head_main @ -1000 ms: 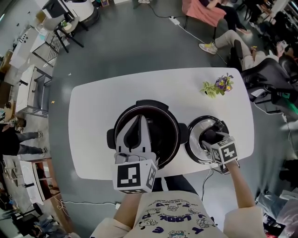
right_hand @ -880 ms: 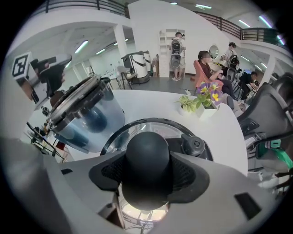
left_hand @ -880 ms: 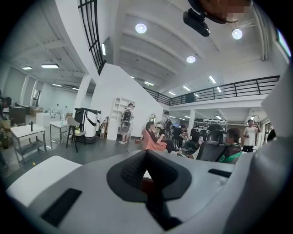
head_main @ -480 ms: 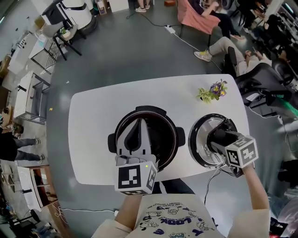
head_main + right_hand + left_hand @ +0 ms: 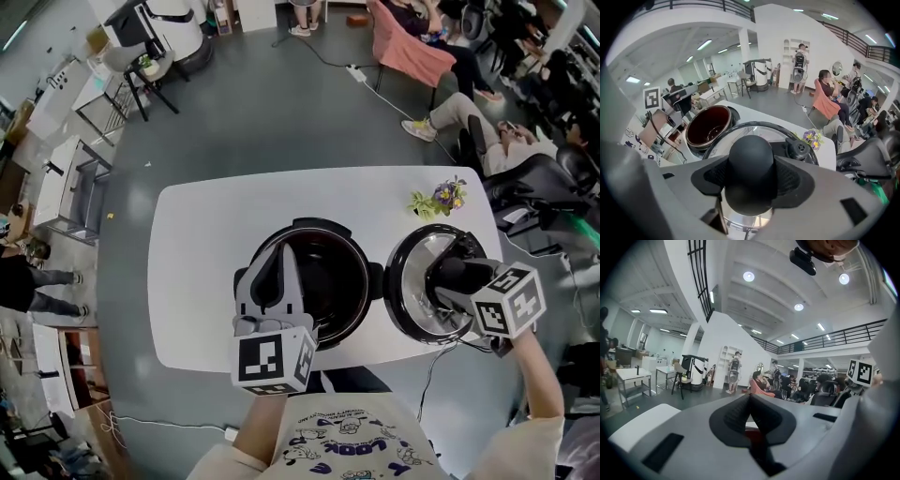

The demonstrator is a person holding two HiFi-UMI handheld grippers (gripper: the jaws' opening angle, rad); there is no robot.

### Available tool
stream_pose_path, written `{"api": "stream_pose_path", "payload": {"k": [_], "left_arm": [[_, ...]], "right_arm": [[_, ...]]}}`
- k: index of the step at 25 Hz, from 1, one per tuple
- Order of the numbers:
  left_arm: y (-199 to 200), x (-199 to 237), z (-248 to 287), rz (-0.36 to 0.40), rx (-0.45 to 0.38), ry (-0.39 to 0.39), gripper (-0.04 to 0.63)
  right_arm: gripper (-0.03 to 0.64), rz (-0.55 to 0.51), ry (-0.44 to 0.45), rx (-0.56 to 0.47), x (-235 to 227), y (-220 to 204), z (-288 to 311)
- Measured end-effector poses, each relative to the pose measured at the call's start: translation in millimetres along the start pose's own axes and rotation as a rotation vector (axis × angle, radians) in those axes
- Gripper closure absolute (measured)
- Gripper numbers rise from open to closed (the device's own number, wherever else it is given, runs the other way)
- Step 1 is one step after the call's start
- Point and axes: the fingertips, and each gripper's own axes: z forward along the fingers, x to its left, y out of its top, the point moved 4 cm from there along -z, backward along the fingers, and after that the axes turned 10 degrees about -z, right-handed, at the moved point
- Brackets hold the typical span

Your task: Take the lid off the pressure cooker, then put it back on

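The black pressure cooker pot [image 5: 319, 281] stands open in the middle of the white table [image 5: 197, 281], its dark inner bowl [image 5: 708, 125] showing. Its steel lid [image 5: 412, 277] hangs in the air right of the pot, slightly tilted. My right gripper [image 5: 448, 279] is shut on the lid's round black knob [image 5: 751, 168], which fills the gap between the jaws; the lid's rim [image 5: 740, 130] and valve [image 5: 799, 149] show beyond it. My left gripper [image 5: 278, 255] is shut and holds nothing. It hovers over the pot's near left rim, and the left gripper view [image 5: 750, 398] looks level across the room.
A small bunch of purple and yellow flowers [image 5: 437, 198] lies at the table's far right corner. A cable [image 5: 422, 370] hangs off the near edge. Black office chairs [image 5: 539, 183] and seated people are beyond the right end, and shelving stands far left.
The right gripper has risen with the lid, which now looks larger and sits farther right. The left gripper has drifted slightly over the pot, still shut.
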Motion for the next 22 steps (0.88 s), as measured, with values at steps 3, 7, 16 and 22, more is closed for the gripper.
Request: {"api": "stream_pose_path", "payload": {"k": [3, 7, 16, 22], "left_arm": [[5.0, 10.9, -9.6, -0.003, -0.009, 0.027, 0.581], [7.2, 28.7, -21.3, -0.013, -0.026, 0.071, 0.581], [25.3, 95.9, -73.6, -0.038, -0.055, 0.194, 0.581], [26.6, 123.5, -87.6, -0.06, -0.057, 0.263, 0.581]], "right_arm": [[0.324, -0.041, 0.027, -0.008, 10.1, 19.6, -3.4], [0.324, -0.091, 0.074, -0.024, 25.3, 44.7, 2.0], [0.324, -0.233, 0.147, -0.035, 94.0, 113.8, 25.5], [0.324, -0.309, 0.191, -0.022, 119.6, 141.5, 40.0]]}}
